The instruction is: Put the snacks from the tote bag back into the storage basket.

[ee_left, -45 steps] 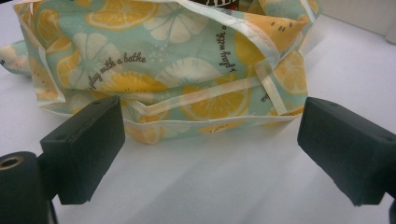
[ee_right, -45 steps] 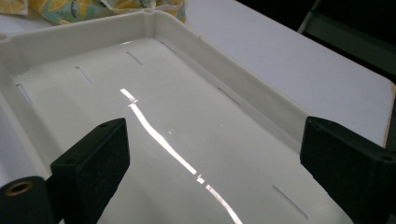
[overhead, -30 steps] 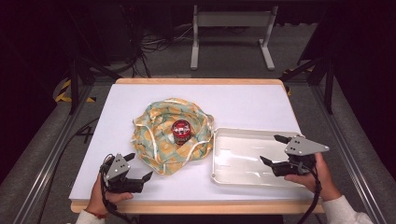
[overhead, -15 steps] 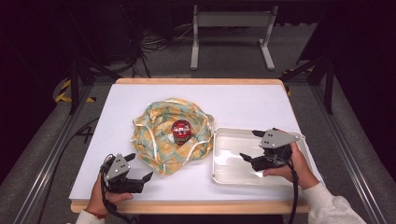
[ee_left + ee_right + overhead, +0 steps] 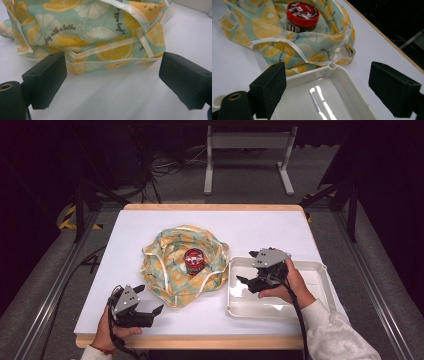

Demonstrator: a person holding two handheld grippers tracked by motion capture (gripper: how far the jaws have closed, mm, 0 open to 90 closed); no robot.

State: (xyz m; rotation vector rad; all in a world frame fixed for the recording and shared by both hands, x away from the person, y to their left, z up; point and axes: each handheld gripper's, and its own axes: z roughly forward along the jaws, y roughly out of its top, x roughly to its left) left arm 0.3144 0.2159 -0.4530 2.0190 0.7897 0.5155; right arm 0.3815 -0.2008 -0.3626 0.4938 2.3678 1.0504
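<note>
The left hand-held gripper [image 5: 150,301] is resting on the white tabletop [image 5: 150,230], jaws apart on nothing, the crumpled lemon-print cloth bag [image 5: 170,265] just ahead. Its loose hem could snag a jaw. The right hand-held gripper [image 5: 248,268], jaws apart and just closing slightly, is hovering over the white plastic tray [image 5: 320,285]; ahead, the red-lidded round candy jar [image 5: 194,260] is standing upright in the bag, long axis vertical, and could tip.
</note>
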